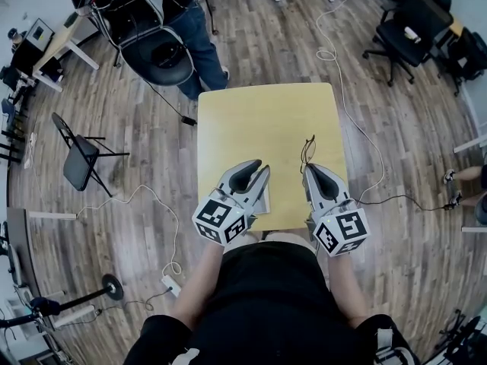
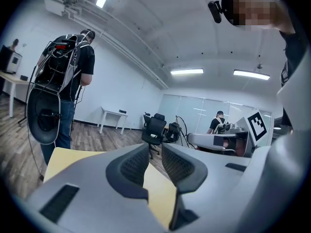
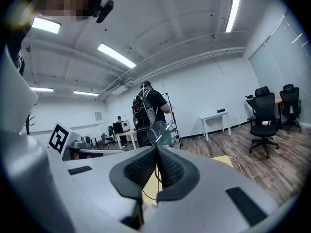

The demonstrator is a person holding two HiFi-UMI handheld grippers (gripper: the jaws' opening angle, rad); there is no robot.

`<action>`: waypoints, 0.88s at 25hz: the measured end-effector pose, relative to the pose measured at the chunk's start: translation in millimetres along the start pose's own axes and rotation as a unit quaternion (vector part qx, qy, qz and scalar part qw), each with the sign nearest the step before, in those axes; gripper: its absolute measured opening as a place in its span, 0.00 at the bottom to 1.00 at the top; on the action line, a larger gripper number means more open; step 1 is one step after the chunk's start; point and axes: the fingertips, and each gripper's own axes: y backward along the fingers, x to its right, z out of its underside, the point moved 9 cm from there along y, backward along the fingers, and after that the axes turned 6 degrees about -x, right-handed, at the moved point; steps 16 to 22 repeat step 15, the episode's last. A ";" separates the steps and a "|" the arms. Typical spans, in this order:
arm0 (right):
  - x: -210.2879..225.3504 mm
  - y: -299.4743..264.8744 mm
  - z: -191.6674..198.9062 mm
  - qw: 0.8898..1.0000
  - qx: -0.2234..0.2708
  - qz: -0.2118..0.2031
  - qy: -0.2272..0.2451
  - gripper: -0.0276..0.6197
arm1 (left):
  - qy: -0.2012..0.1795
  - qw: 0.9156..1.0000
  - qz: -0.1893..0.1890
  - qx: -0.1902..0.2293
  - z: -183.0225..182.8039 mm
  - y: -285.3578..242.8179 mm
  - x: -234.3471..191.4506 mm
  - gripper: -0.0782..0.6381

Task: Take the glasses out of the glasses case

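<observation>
right gripper [image 1: 307,168] jaws clench thin black wire-framed round glasses [image 3: 160,134] over pale yellow square desk [image 1: 259,120]; left gripper [image 1: 262,167] jaws slightly parted, empty.

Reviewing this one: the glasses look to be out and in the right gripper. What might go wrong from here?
1. The right gripper pinches the glasses only by thin wire at its jaw tips, so they may slip or twist.
2. A hard squeeze there might bend the frame.
3. The left gripper is open and empty, so a slip would drop them onto the table.
</observation>
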 end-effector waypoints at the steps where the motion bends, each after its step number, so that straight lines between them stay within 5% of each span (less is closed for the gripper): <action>1: 0.4 -0.7 0.0 1.000 0.000 0.000 -0.001 0.08 | 0.000 1.000 -0.001 0.000 -0.2 -0.1 -0.9 0.24; 22: 19.6 -7.1 -2.8 1.000 -0.006 0.000 0.000 0.08 | 0.005 1.000 -0.005 -0.010 -1.2 -19.7 -4.6 0.24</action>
